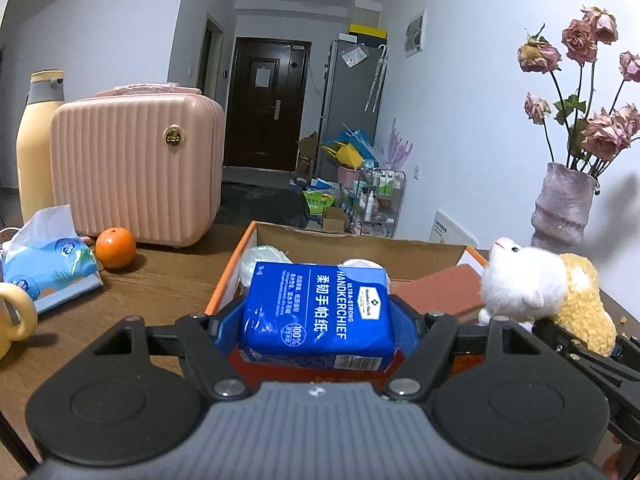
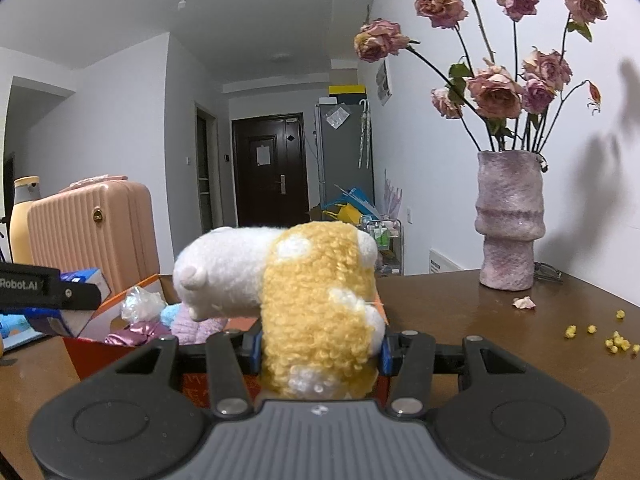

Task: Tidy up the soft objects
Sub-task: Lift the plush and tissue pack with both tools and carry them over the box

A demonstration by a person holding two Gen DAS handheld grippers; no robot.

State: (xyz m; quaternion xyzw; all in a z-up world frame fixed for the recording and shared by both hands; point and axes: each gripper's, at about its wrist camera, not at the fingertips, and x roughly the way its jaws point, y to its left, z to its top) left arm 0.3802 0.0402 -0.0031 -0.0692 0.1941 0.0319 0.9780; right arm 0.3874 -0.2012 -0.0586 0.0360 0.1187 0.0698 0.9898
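My left gripper [image 1: 316,320] is shut on a blue handkerchief tissue pack [image 1: 316,312] and holds it over the near end of an orange cardboard box [image 1: 352,240]. My right gripper [image 2: 320,350] is shut on a yellow and white plush toy [image 2: 316,304], held above the box's right side [image 2: 92,350]. In the left wrist view the plush [image 1: 536,292] shows at the right. The box holds a clear bag [image 2: 142,304], a purple shiny item [image 2: 136,336] and pale soft pieces. The left gripper [image 2: 52,292] shows at the left of the right wrist view.
On the brown table stand a pink ribbed case [image 1: 136,168], a yellow bottle [image 1: 36,148], an orange [image 1: 115,247], a blue tissue packet [image 1: 48,276] and a yellow mug [image 1: 16,320] at left. A purple vase of dried roses [image 2: 510,220] stands right, with yellow crumbs [image 2: 616,342].
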